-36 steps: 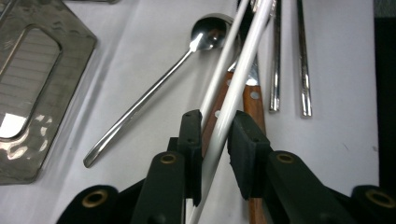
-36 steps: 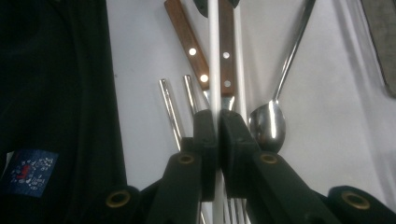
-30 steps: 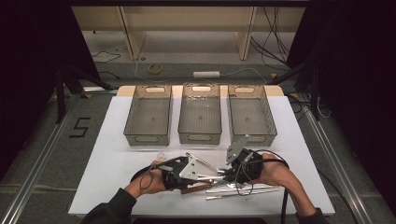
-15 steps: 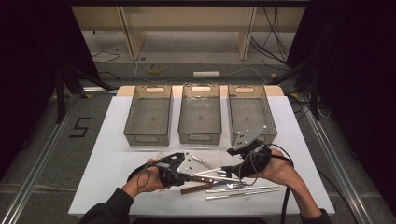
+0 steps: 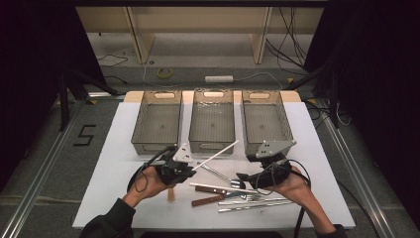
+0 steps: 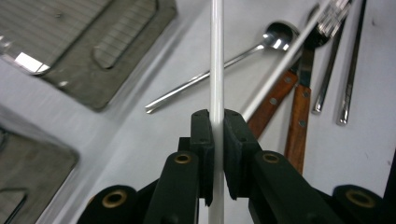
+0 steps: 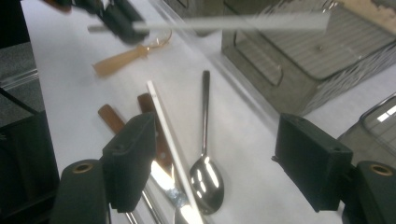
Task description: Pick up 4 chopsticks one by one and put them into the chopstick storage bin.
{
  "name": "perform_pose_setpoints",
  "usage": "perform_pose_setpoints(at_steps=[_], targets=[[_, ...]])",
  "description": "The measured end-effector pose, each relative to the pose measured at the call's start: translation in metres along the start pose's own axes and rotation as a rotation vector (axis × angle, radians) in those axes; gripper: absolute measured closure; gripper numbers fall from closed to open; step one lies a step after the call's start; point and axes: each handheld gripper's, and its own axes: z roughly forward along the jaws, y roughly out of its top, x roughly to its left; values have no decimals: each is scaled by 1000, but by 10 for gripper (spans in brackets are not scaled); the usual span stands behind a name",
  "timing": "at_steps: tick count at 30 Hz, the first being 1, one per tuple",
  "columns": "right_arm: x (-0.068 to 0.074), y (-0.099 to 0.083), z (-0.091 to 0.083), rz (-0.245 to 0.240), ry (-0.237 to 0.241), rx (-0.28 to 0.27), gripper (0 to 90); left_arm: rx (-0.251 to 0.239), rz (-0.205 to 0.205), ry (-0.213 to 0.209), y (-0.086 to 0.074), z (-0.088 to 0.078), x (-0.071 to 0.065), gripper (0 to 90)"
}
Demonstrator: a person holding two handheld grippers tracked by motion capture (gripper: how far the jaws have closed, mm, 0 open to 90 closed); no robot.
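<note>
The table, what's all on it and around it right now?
Wire baskets: three, grey, side by side at the far end of the white table.
White stick: one, clamped in the left gripper, lifted and slanting toward the middle basket.
Second white stick: one, lying across the cutlery.
Spoon: one, silver, on the table between the hands.
Wooden-handled knives: two, brown handles, near edge.
Fork and other silver pieces: several, near edge; exact count unclear.
Tan wooden piece: one, near the left hand.
Power strip and tape roll: on the floor beyond.
Right gripper: fingers apart, having just opened, nothing between them, above the spoon.
</note>
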Motion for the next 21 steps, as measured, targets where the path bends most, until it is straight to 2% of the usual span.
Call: perform_pose_setpoints(at_steps=[5,9,15,21], targets=[[1,-14,7,36,-8,-18,294,-53,-81,50,1,-12,15,831],[4,-21,12,34,-12,-17,279,-89,-163,87,0,-21,32,832],[7,-25,13,41,-13,-25,274,-135,-259,138,-2,-32,59,832],[9,-31,15,53,-13,-32,271,-154,-321,172,-2,-36,82,831]])
